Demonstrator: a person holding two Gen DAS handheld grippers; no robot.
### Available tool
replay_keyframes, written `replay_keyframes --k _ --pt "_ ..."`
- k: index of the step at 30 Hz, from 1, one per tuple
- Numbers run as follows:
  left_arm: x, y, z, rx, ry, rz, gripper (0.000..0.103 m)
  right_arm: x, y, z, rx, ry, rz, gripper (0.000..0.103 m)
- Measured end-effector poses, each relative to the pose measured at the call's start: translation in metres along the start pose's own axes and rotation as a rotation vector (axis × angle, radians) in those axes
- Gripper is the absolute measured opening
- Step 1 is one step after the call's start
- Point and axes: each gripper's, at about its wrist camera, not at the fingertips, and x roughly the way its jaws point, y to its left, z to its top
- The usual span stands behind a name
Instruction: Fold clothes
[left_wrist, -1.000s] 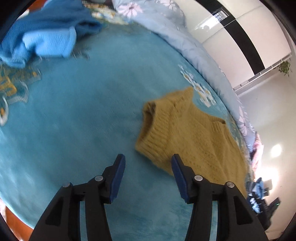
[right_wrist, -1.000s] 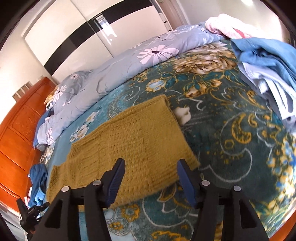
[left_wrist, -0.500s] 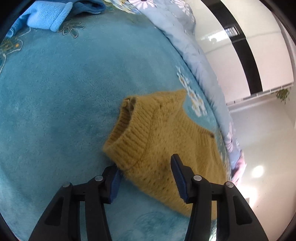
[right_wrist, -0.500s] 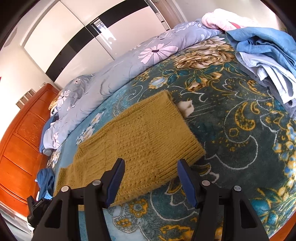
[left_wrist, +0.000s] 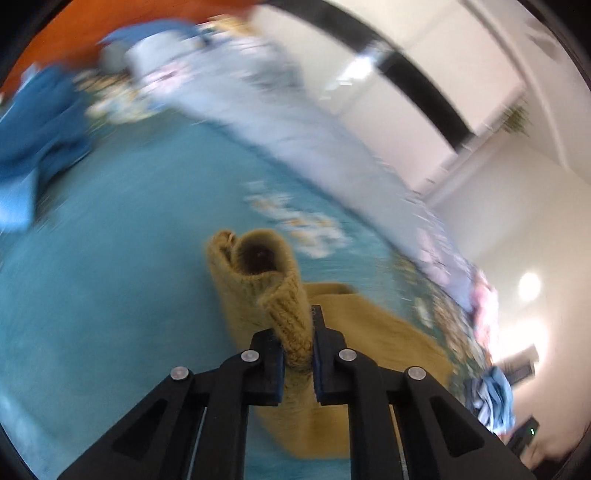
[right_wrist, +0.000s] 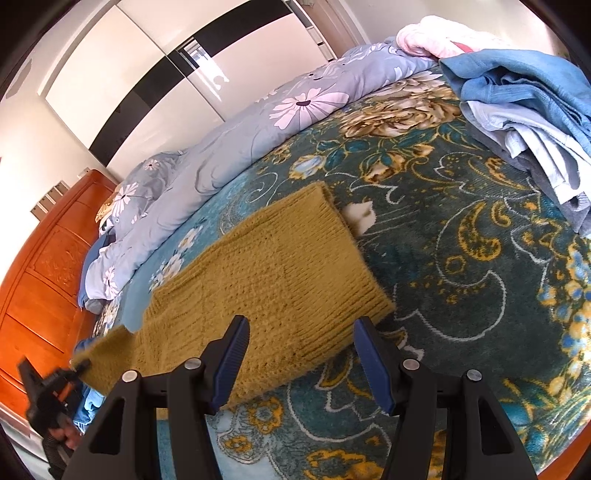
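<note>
Since the earlier frame the left gripper has clamped its fingers on the ribbed collar of the mustard sweater and lifted that end off the bed. The right gripper hovers, angled down, fingers spread and empty, over the sweater's hem.

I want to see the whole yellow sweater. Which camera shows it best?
The right wrist view: the yellow sweater lies spread across the bed there. The left wrist view shows only its blurry ribbed edge pinched in the left tongs.
</note>
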Motion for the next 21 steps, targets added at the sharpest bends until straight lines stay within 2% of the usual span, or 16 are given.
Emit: replay_keyframes --k 4,8,11,16,19,21 --pt "0.008 -0.080 -0.004 0.161 0.011 -0.149 0.012 -0.003 -0.006 0.003 0.007 -0.009 0.000 0.062" --pt "0.027 -0.155 -0.022 0.275 0.073 -0.292 0.012 -0.007 -0.014 0.008 0.010 -0.018 -0.006 0.062" --pt "0.041 -0.199 -0.048 0.376 0.135 -0.353 0.012 -0.010 -0.024 0.011 0.019 -0.026 -0.014 0.062" --pt "0.088 -0.231 -0.104 0.465 0.301 -0.344 0.012 -0.013 -0.044 0.015 0.047 -0.029 -0.031 0.062" --pt "0.115 -0.227 -0.135 0.478 0.397 -0.304 0.012 -0.013 -0.053 0.015 0.061 -0.028 -0.037 0.062" --pt "0.123 -0.224 -0.148 0.494 0.429 -0.279 0.013 -0.012 -0.057 0.015 0.064 -0.025 -0.040 0.062"
